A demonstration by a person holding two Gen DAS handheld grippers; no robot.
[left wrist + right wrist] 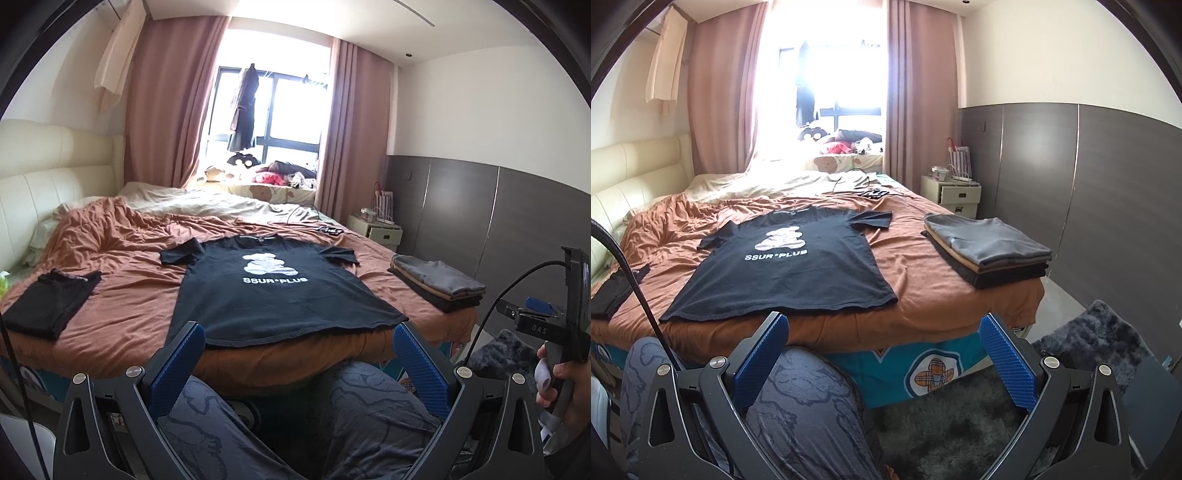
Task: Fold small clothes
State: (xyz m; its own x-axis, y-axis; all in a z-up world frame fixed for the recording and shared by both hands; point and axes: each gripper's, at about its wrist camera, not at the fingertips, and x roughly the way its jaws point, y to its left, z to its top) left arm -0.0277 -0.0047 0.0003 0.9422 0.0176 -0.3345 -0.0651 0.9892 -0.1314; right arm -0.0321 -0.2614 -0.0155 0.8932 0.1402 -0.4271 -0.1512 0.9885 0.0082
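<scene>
A black T-shirt (273, 291) (790, 273) with a white bear print and lettering lies spread flat, front up, on the orange bedspread (122, 266) (916, 273), hem toward me. My left gripper (299, 332) is open, held back from the bed's near edge just below the hem, with nothing between its blue pads. My right gripper (882, 328) is also open and empty, short of the bed's front edge to the right of the shirt's hem. The right gripper's body shows at the left wrist view's right edge, held by a hand (565, 384).
A stack of folded grey, tan and black clothes (437, 282) (988, 249) sits at the bed's right edge. A folded black garment (51, 301) (613, 288) lies on the left. The person's patterned trouser legs (351, 417) (801, 413) are below. A grey shaggy rug (960, 424) covers the floor.
</scene>
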